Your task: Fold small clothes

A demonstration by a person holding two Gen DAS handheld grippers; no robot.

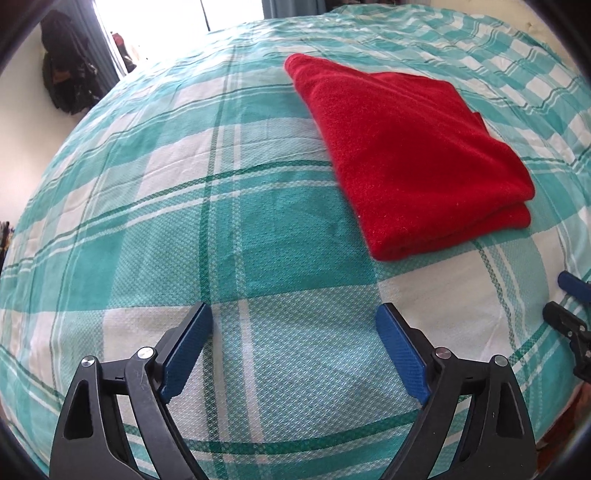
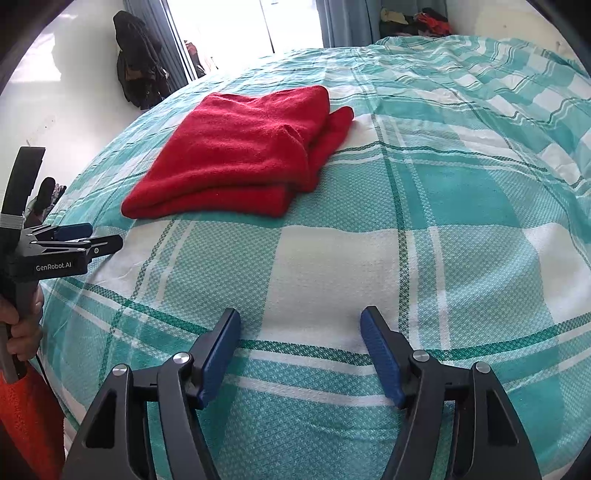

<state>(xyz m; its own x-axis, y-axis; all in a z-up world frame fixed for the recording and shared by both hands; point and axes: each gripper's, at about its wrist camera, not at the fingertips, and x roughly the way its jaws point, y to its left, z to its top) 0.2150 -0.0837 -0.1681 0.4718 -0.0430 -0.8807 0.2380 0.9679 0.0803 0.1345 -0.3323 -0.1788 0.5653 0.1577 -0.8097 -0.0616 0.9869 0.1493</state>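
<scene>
Your left gripper (image 1: 293, 321) hangs low over the checked teal-and-white bedspread (image 1: 184, 221), jaws spread wide with only bare cloth between the blue pads (image 1: 188, 350); it holds nothing. Your right gripper (image 2: 300, 326) stands the same way, jaws well apart and empty over a pale square of the bedspread (image 2: 461, 206), and its tip shows at the right edge of the left view. In the right wrist view your hand (image 2: 18, 325) grips the handle of the left tool at the frame's left edge, above an orange-red sleeve (image 2: 29, 417).

Beyond both tools, apart from either, the red sweater (image 1: 406, 147) lies flat on the bed, near enough to reach. It looks folded into a compact, roughly square stack of several layers (image 2: 236, 155), the near edge showing doubled thickness. One flap pokes out past the stack's far right corner, so the packet is not perfectly squared.

By the look of it, this garment's fold is done and released. What may remain is tidying that stray flap, or moving to another piece; no other garment waiting on the bed is visible.

Farther off, a dark bag (image 2: 136, 66) hangs on the wall beside a bright, curtained window (image 2: 236, 26)
</scene>
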